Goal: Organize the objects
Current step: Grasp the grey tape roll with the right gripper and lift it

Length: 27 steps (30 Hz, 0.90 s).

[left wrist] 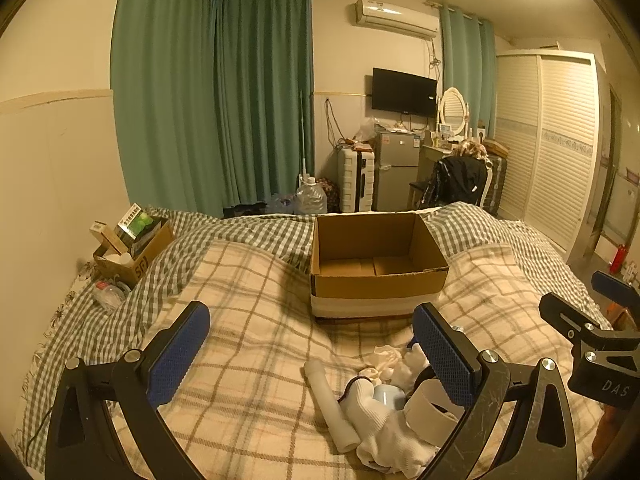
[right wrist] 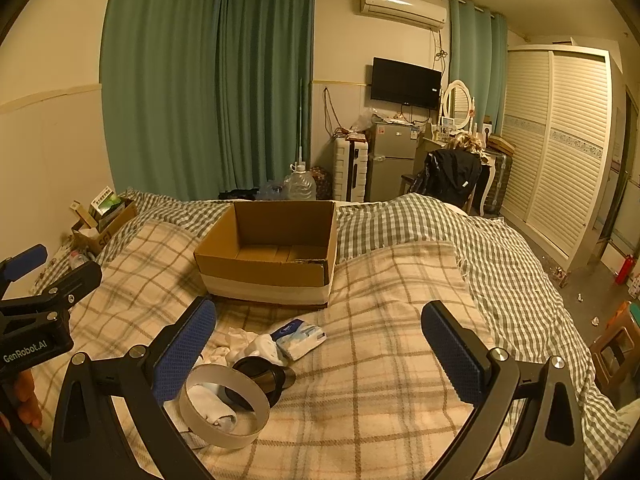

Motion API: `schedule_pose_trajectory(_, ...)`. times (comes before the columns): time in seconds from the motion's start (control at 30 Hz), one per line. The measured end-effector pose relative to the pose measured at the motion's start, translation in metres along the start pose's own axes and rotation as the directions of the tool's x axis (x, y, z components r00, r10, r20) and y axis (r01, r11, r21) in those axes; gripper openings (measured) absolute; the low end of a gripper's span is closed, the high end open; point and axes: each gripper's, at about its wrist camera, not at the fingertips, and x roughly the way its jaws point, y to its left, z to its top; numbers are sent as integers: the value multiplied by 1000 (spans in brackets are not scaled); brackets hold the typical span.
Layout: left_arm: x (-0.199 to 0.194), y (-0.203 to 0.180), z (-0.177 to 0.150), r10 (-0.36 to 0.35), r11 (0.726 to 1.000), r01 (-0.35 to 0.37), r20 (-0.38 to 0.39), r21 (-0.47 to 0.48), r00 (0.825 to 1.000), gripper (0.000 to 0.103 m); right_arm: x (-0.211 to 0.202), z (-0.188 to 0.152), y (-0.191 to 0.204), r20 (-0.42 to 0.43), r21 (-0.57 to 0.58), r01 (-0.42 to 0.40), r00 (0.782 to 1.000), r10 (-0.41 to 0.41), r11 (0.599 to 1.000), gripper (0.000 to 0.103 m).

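Observation:
An open brown cardboard box [left wrist: 376,264] [right wrist: 272,252] stands on the plaid blanket, and I see nothing inside it. In front of it lies a small heap: a white cylinder [left wrist: 332,408], white socks [left wrist: 384,428] [right wrist: 248,346], a wide tape ring [left wrist: 430,408] [right wrist: 224,404], a black cup on its side [right wrist: 260,380] and a tissue pack [right wrist: 300,336]. My left gripper [left wrist: 312,344] hovers open above the heap's left side. My right gripper [right wrist: 320,348] is open too, with the heap by its left finger. Neither holds anything.
A smaller carton of packets [left wrist: 132,248] sits at the bed's far left by the wall. A wooden stool [right wrist: 616,344] stands on the floor to the right. Beyond the bed are a water jug [left wrist: 312,198], a suitcase, a fridge and a chair.

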Motion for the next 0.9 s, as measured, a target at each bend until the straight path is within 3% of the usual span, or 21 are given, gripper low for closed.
schedule_pose_trajectory(0.5,-18,3,3,-4,1000,4,16,0,1000,103,-18,4,9,12,-10,-10,1000,10,1000,103)
schedule_pose_trajectory(0.7,-20,6,-6,-1,1000,1,-13,8,1000,103,-20,-3,16,-11,-32,-23,1000,22,999,103)
schedule_pose_trajectory(0.9,-7,10,-34,25,999,-22,-87,29,996,103,-12,-27,28,-91,-72,-71,994,65,995,103)
